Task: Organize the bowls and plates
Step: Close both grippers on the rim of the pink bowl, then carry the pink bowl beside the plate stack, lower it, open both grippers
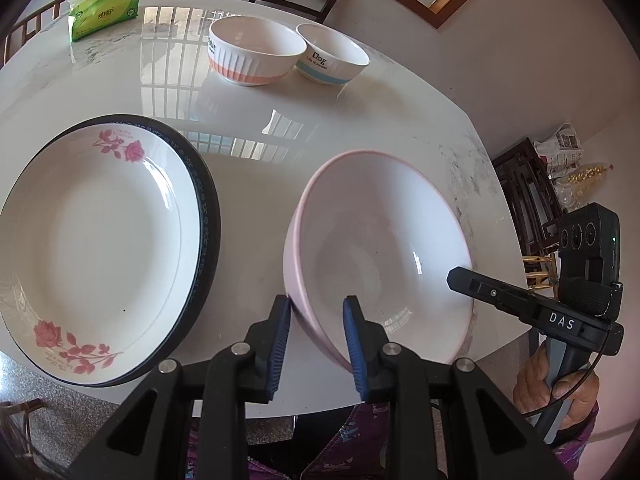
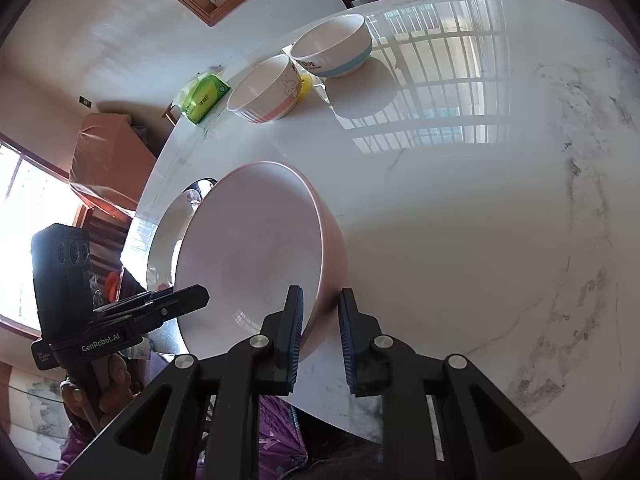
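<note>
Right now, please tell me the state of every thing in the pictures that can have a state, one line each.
Pink bowl: empty, tilted, rim gripped on both sides.
Left gripper: shut on the pink bowl's rim.
Right gripper: shut on the pink bowl's rim.
Rose plate: empty, stacked on the dark-rimmed plate.
Orange-band bowl: upright, empty.
Blue-band bowl: upright, empty.
Tissue pack: opened, tissue showing.

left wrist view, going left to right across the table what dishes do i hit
rose plate stacked on a dark-rimmed plate → big pink bowl; farther back, orange-banded bowl → blue-banded bowl
</note>
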### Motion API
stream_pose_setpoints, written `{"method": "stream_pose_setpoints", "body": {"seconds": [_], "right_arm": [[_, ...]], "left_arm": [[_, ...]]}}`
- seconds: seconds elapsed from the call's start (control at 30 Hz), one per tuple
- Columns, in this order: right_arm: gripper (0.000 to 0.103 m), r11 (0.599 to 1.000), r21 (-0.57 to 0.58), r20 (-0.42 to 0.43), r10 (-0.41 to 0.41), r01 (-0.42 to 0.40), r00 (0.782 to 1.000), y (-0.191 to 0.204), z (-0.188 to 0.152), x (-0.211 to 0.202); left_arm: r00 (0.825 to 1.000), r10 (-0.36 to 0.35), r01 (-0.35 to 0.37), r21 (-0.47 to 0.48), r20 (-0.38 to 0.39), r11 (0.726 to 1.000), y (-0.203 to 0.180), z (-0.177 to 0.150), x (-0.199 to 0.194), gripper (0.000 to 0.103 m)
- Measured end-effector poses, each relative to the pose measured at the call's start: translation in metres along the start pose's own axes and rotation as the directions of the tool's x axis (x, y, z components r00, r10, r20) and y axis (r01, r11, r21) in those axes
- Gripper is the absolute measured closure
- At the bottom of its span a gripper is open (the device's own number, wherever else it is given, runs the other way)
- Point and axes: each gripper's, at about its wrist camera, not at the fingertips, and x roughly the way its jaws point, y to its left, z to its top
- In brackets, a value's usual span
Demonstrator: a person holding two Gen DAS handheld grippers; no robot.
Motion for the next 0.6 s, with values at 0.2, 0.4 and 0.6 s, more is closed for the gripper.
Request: {"method": "stream_pose_setpoints", "body": {"seconds": [0.2,0.4,0.6], "right_arm": [[0.083,1.000,-0.006,0.027,0.017,-0.017,0.999,0.001,0.003,-0.002],[0.075,1.000,-0.026,0.166,0.020,-0.016,0.986,-0.004,0.006,-0.025],[0.074,0.998,-0.055,0.210,0.025,-0.013,0.977,0.000,0.019,-0.033]], "left_arm": [[0.991,0.085,-0.096,0.109,0.104,0.989,-0.017,-0.006,-0.015,0.065],[0.973,0.102,-0.134,0.150,0.205,0.979,-0.016,-0.009,-0.034,0.054],[0.972,0.094,-0.112,0.071,0.217,0.991,0.007,0.013,-0.043,0.054]]}}
